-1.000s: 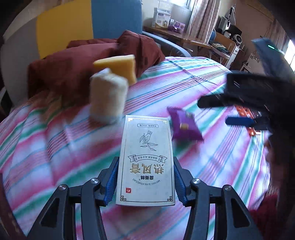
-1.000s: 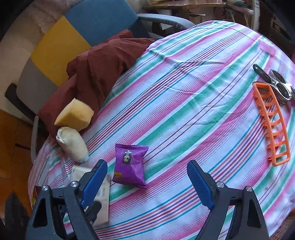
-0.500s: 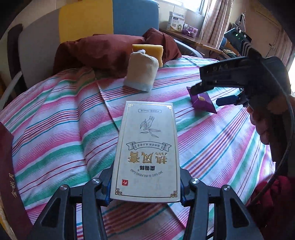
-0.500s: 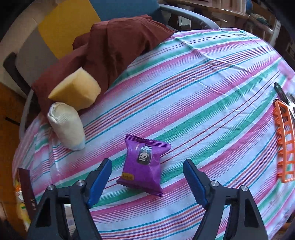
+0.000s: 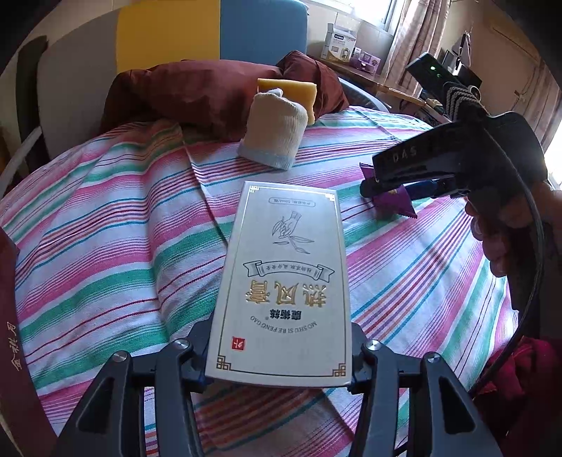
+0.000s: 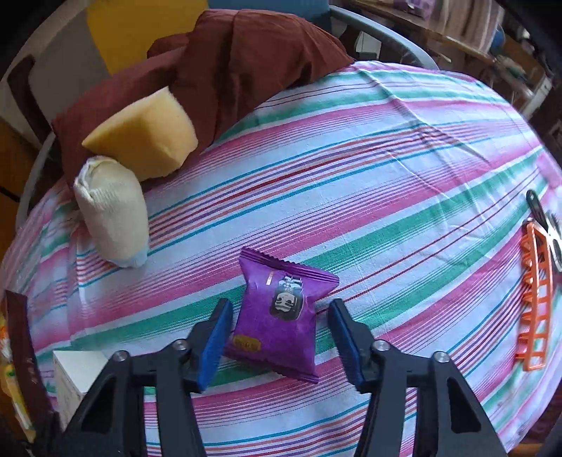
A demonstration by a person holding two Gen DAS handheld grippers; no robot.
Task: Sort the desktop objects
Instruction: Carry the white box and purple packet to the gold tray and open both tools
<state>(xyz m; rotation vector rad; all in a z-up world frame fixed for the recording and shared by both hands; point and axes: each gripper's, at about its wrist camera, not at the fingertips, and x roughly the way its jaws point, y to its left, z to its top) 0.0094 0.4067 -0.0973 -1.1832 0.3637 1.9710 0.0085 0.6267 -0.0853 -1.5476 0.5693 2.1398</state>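
While my left gripper (image 5: 281, 355) keeps its jaws clamped on the box (image 5: 281, 281), held above the tabletop (image 5: 105, 228) clear of the rest, my right gripper (image 6: 281, 337) straddles the purple packet (image 6: 281, 313) with jaws spread, not yet pinching, lined up for a grab, I judge. Only the right view shows the orange rack (image 6: 534, 298) far right; the left view alone shows the box's printed face.

A home; curtains (image 5: 404, 31), striped tablecloth (image 6: 351, 175), cushioned chair (image 5: 210, 35).
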